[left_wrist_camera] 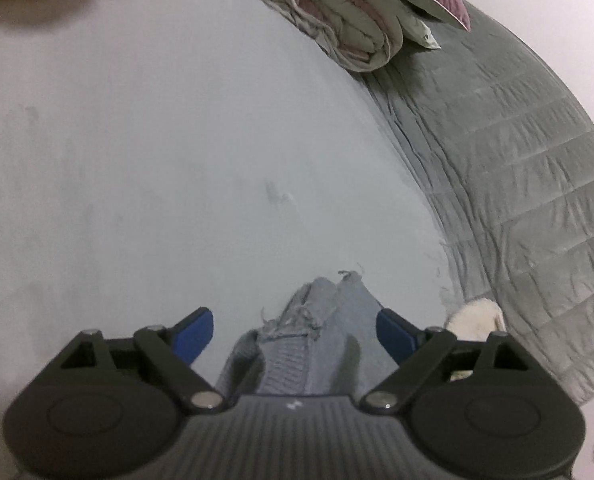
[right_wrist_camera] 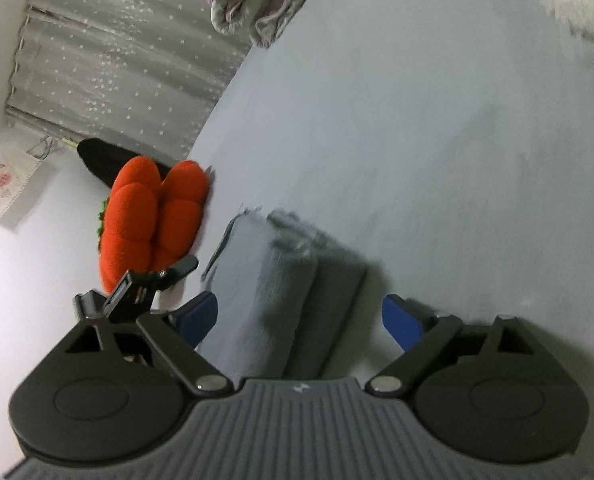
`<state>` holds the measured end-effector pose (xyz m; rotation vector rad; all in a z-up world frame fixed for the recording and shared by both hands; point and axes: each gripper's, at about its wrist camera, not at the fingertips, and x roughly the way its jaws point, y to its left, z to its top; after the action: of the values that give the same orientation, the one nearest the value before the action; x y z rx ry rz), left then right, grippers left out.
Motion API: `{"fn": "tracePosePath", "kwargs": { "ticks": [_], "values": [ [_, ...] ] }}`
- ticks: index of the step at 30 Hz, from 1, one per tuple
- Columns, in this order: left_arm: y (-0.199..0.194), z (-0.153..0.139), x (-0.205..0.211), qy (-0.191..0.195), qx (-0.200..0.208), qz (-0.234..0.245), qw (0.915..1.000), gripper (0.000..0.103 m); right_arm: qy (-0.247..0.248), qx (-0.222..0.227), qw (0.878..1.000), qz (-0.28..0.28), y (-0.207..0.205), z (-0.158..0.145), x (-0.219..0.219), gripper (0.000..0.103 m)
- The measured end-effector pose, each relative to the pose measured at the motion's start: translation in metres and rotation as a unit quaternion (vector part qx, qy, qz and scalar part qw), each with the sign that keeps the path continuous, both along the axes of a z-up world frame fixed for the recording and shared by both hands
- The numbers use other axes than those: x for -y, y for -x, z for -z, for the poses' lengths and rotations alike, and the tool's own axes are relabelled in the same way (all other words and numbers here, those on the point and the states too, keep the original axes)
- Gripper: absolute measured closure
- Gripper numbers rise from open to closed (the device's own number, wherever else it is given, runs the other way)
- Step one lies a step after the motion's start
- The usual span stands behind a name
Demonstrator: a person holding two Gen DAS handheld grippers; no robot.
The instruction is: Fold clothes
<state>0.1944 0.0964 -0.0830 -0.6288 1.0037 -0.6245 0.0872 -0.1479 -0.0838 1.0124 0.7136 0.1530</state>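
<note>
Grey knit garment [right_wrist_camera: 281,280] lies bunched in a narrow fold on the bed [right_wrist_camera: 417,140], frayed hem forward. I see left tool [left_wrist_camera: 295,332] and right tool [right_wrist_camera: 299,320] spread, straddling it, gripping nothing. Fold stage unclear.

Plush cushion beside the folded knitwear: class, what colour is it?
The lobed plush cushion is bright orange-red, clearest in the right wrist view.

A home bedroom: quilted grey bedspread [left_wrist_camera: 529,152], rolled duvet [left_wrist_camera: 349,20], starry curtain [right_wrist_camera: 117,60] (plush orange cushion [right_wrist_camera: 153,220] too).
</note>
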Motion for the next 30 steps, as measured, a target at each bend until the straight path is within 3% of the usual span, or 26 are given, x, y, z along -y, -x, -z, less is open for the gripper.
{"fn": "tracePosePath", "kwargs": {
  "ticks": [9, 13, 18, 21, 25, 27, 30],
  "values": [
    [-0.017, 0.006, 0.021, -0.019, -0.009, 0.072, 0.9972, 0.007, 0.007, 0.003, 1.000, -0.021, -0.002, 0.000, -0.010, 0.011],
    [-0.023, 0.018, 0.040, 0.011, -0.025, 0.109, 0.9936, 0.007, 0.020, 0.018, 1.000, -0.016, -0.007, 0.002, -0.017, 0.011],
    [-0.021, 0.022, 0.055, 0.029, -0.014, 0.117, 0.9926, 0.008, 0.037, 0.036, 0.999, -0.010, -0.013, 0.006, -0.025, 0.015],
    [-0.019, 0.028, 0.049, 0.056, -0.014, 0.098, 0.9936, 0.018, 0.047, 0.048, 0.998, -0.006, -0.017, 0.008, -0.030, 0.015],
    [-0.012, 0.043, 0.040, 0.089, -0.018, 0.065, 0.9938, 0.045, 0.036, 0.050, 0.998, 0.021, -0.023, 0.009, -0.031, 0.016],
    [-0.009, 0.049, 0.038, 0.111, -0.028, 0.046, 0.9924, 0.052, 0.022, 0.043, 0.998, 0.036, -0.026, 0.012, -0.027, 0.034],
    [-0.006, 0.054, 0.039, 0.140, -0.041, 0.020, 0.9891, 0.060, -0.024, 0.028, 0.998, 0.053, -0.034, 0.020, -0.016, 0.050]
  ]
}}
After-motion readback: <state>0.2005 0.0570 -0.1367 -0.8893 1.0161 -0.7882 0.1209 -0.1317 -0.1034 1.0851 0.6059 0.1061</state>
